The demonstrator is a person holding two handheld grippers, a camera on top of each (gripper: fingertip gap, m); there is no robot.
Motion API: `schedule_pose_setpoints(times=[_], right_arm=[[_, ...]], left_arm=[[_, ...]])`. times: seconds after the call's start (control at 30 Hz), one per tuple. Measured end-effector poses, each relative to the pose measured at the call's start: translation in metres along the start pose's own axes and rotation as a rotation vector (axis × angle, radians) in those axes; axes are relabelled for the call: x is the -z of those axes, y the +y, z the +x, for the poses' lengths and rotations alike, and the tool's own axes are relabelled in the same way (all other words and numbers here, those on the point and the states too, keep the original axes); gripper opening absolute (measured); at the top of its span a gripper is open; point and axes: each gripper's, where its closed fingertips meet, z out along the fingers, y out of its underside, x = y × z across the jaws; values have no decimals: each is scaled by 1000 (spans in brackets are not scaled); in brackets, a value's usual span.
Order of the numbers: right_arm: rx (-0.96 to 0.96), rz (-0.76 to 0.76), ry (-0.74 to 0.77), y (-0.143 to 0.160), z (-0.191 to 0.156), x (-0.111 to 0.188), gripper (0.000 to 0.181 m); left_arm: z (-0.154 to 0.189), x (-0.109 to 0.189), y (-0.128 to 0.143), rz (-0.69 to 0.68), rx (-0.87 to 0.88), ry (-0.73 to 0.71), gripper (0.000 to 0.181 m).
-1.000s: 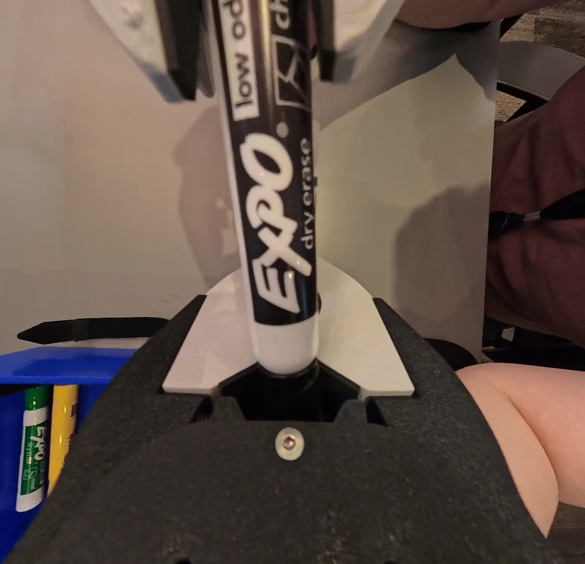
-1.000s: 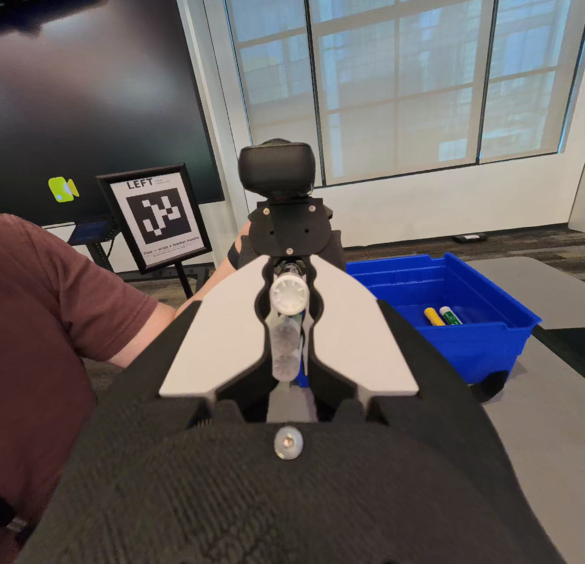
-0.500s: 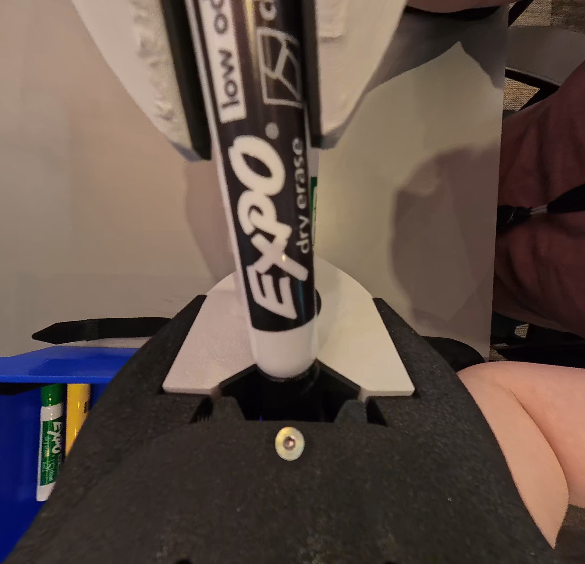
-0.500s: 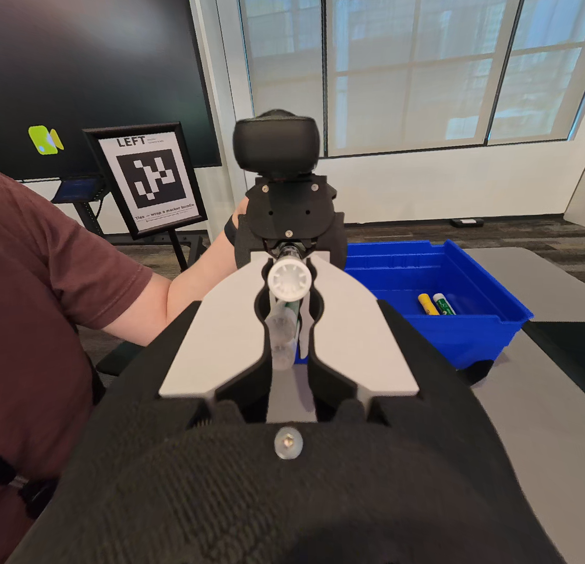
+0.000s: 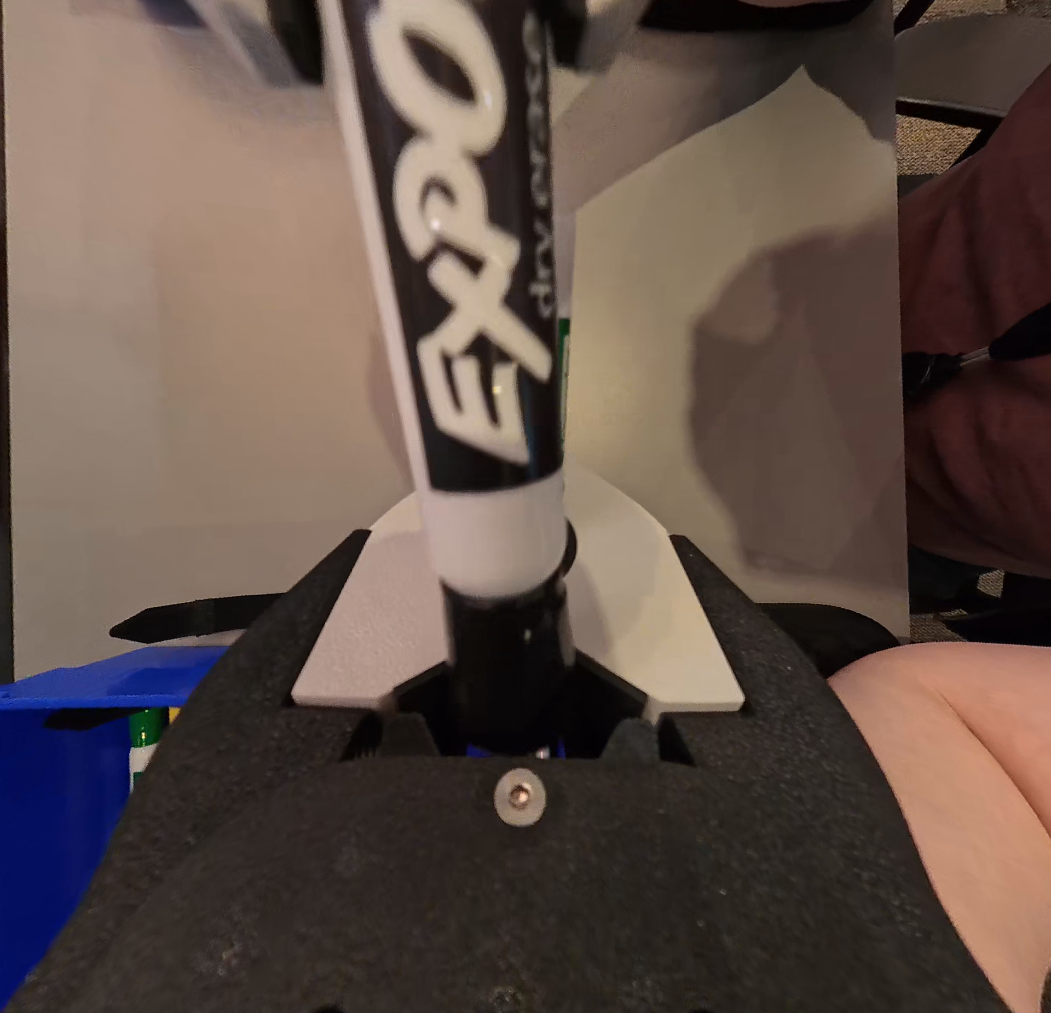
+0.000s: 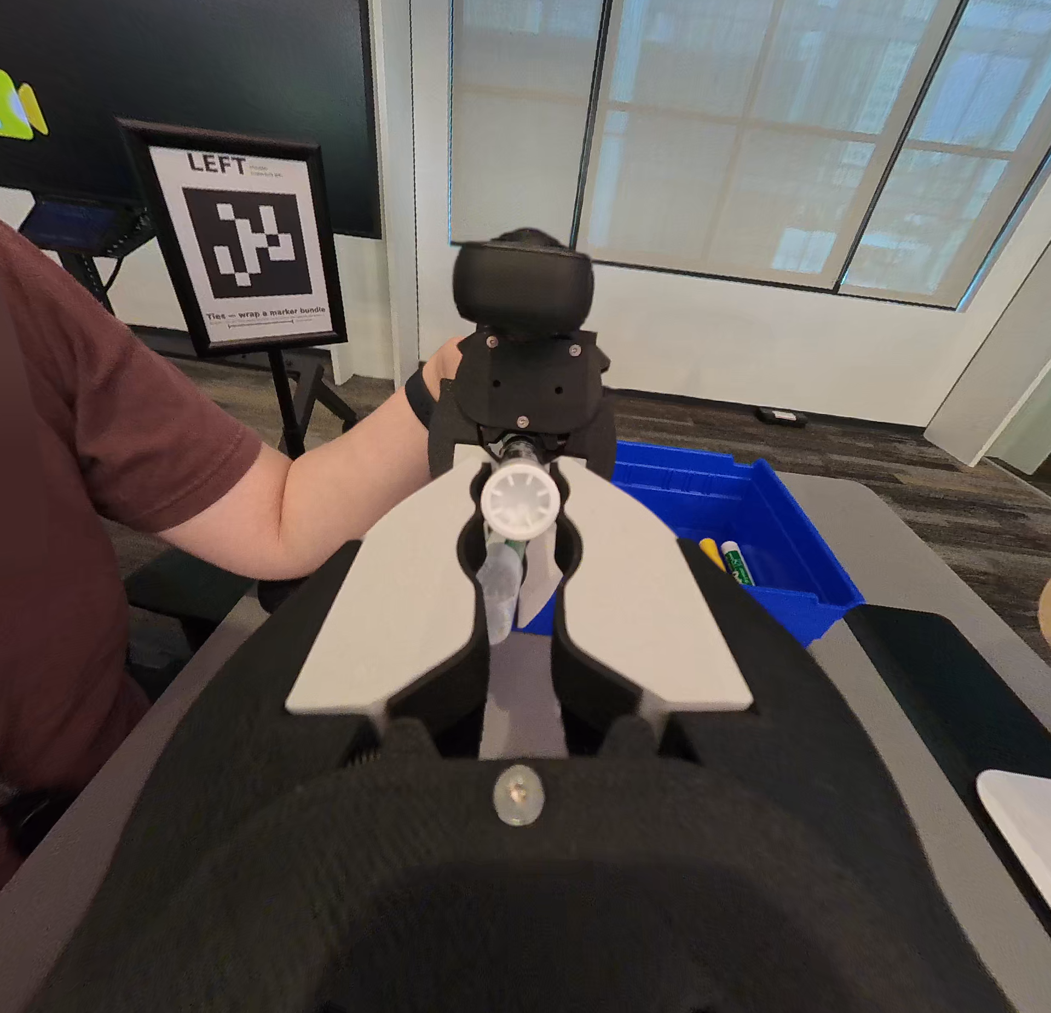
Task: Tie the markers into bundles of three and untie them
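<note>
Blue bin behind marker bundle, both jaws clamped

A grey table carries a blue bin near its far edge, holding a yellow marker and a green marker side by side. A black mat lies on the table just in front of the bin, and a white flat object rests on the mat at the right border.
</note>
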Motion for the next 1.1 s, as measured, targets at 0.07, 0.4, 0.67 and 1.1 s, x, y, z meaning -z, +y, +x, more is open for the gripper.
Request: schedule_pose_setpoints(times=[0.07,0.4,0.67,1.1], right_arm=[[17,-22,-2,-2,-1,5,21],[28,-119,-20,6,-4,10,21],[40,-151,-15,11,-5,8,21],[-2,-156,-36,18,0,15,21]], left_arm=[[-1,1,0,1,-6,-9,15],[0,2,-2,16,-23,-11,14],[1,-2,1,-3,-10,12,14],[1,-16,2,-32,1,55,14]])
